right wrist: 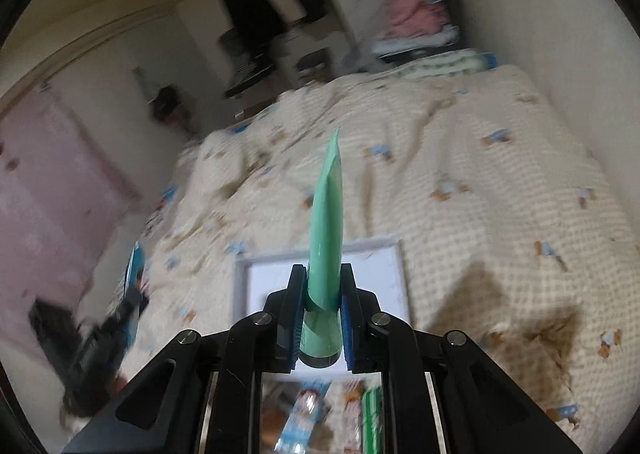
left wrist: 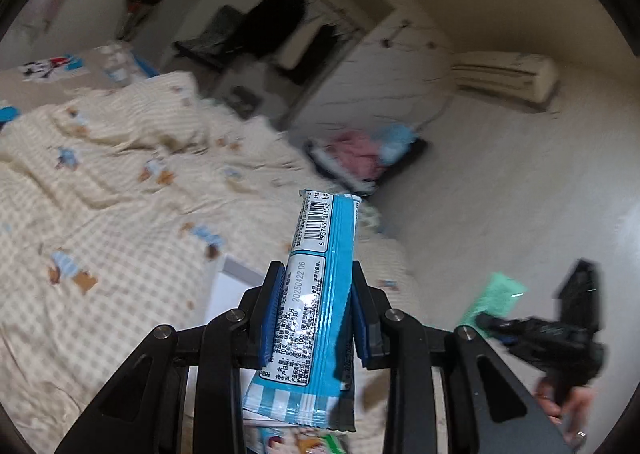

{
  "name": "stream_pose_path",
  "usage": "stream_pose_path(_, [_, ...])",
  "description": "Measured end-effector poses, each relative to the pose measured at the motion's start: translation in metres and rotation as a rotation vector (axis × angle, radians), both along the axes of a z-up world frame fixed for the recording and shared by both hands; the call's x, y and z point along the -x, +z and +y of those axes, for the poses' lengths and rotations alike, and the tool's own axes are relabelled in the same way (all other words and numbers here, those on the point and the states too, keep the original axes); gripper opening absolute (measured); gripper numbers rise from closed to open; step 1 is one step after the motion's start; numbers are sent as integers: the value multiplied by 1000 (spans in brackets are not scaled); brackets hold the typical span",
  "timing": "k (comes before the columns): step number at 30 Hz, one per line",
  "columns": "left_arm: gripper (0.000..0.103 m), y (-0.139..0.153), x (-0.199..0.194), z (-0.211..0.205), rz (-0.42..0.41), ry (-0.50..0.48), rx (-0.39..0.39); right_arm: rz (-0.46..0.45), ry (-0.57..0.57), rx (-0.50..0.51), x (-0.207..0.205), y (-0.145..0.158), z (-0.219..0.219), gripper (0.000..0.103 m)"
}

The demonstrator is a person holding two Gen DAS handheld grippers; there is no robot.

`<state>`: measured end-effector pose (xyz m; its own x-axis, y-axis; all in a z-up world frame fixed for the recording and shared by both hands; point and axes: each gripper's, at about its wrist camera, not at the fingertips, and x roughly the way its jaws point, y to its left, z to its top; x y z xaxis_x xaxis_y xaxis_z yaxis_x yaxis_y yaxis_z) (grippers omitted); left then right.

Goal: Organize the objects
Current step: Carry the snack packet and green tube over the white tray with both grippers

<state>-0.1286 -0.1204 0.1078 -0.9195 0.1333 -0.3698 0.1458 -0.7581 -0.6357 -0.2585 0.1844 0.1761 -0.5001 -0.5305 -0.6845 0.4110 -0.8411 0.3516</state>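
My left gripper [left wrist: 318,274] is shut on a blue-and-white snack packet [left wrist: 316,294] that stands up between the blue pads, barcode end up. My right gripper [right wrist: 322,274] is shut on a green tube [right wrist: 326,238], cap toward the camera, tail pointing up. Both are held above the bed. A white tray [right wrist: 394,266] lies on the quilt just beyond the right gripper; its corner shows in the left wrist view [left wrist: 230,274]. The right gripper [left wrist: 560,330] with the green tube [left wrist: 496,296] also shows at the right of the left wrist view.
A cream checked quilt [right wrist: 460,181] covers the bed. Several small packets [right wrist: 304,418] lie below the right gripper. A basket of pink and blue clothes [left wrist: 360,157] sits beyond the bed. A brown patch [right wrist: 500,314] marks the quilt at right.
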Motion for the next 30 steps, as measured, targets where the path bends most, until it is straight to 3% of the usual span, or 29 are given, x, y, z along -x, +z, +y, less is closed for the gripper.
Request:
stream_pose_path(5, [33,-30,14,12,-68,38,58,-5,-56,1,2,-32,-8,17])
stream_pose_path(11, [33,-60,28,24,-135,36,175,8,-101,-86,10,-80,-19,17])
stream_pose_path(21, [33,-97,46,31,-147,-63,98,-46,-82,-39,26,-134,-15,17])
stream_pose_path(30, [33,-119,59,45,-259,-67,185,-95,-56,-81,28,-151,-18,17])
